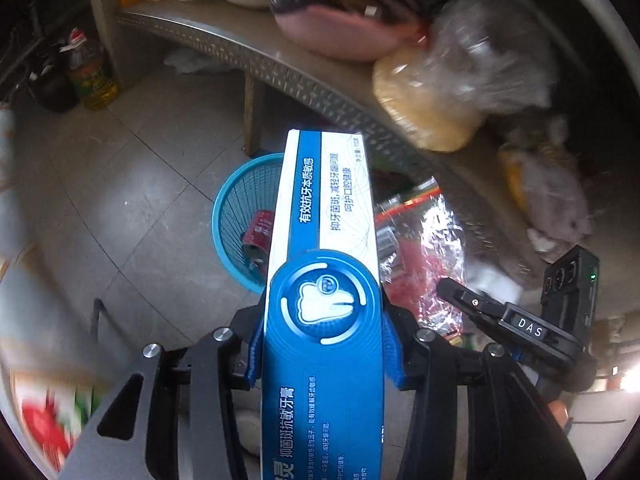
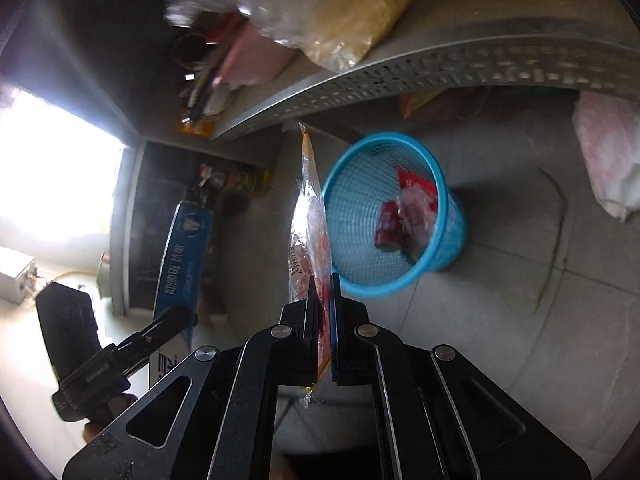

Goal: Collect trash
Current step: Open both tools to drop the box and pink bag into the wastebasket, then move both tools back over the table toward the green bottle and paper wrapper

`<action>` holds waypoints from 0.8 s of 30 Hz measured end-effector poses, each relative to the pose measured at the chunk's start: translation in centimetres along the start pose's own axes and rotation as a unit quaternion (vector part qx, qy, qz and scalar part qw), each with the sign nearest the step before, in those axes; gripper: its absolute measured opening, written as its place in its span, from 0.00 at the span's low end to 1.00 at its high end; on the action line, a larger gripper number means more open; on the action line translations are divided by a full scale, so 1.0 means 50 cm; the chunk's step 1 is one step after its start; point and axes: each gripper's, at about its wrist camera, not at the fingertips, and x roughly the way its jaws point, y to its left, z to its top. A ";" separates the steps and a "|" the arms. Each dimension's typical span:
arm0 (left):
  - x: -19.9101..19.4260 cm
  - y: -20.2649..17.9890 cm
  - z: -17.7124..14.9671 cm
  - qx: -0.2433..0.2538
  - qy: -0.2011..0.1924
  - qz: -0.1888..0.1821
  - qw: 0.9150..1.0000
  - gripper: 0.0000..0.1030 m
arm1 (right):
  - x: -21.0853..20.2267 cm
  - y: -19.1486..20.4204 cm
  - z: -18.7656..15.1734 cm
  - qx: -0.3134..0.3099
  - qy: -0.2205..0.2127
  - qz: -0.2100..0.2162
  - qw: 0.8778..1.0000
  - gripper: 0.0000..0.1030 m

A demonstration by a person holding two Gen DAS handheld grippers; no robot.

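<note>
A glossy blue-and-white printed cardboard toothpaste box (image 1: 324,280) sits clamped in the matt black metal left gripper (image 1: 324,344), whose blue ribbed plastic pads (image 1: 256,354) press its sides and whose bolts shine like polished steel. At two o'clock from the box, a crinkled, shiny clear plastic snack wrapper (image 1: 424,256) with red print catches the light; in the right wrist view the same wrapper (image 2: 310,216) is pinched edge-on by the matt black right gripper (image 2: 322,312). The turquoise plastic mesh wastebasket (image 2: 400,216) stands on smooth, dull grey floor tiles (image 2: 500,320). A perforated grey metal shelf (image 2: 440,68) carries a glossy clear plastic bag (image 2: 344,8).
</note>
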 end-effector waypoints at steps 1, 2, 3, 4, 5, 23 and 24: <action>0.029 -0.003 0.023 0.006 0.003 0.009 1.000 0.44 | 0.035 -0.004 0.016 0.005 -0.003 -0.001 1.000 0.08; 0.048 -0.005 0.039 0.008 0.001 0.012 1.000 0.44 | 0.064 -0.011 0.025 0.005 -0.005 -0.001 1.000 0.12; 0.070 -0.006 0.056 0.012 0.000 0.015 1.000 0.50 | 0.097 -0.017 0.036 0.002 -0.008 -0.022 1.000 0.16; 0.087 -0.009 0.068 0.013 0.001 0.022 1.000 0.61 | 0.118 -0.022 0.041 0.003 -0.014 -0.052 0.999 0.32; 0.106 -0.001 0.081 0.009 0.001 0.035 0.999 0.66 | 0.143 -0.031 0.044 0.001 -0.018 -0.078 0.997 0.45; -0.089 0.021 -0.002 0.018 -0.094 -0.003 0.995 0.70 | 0.029 0.006 -0.054 -0.116 -0.068 -0.190 0.973 0.56; -0.114 0.022 -0.016 0.020 -0.104 -0.006 0.994 0.71 | 0.006 0.029 -0.072 -0.140 -0.074 -0.194 0.968 0.58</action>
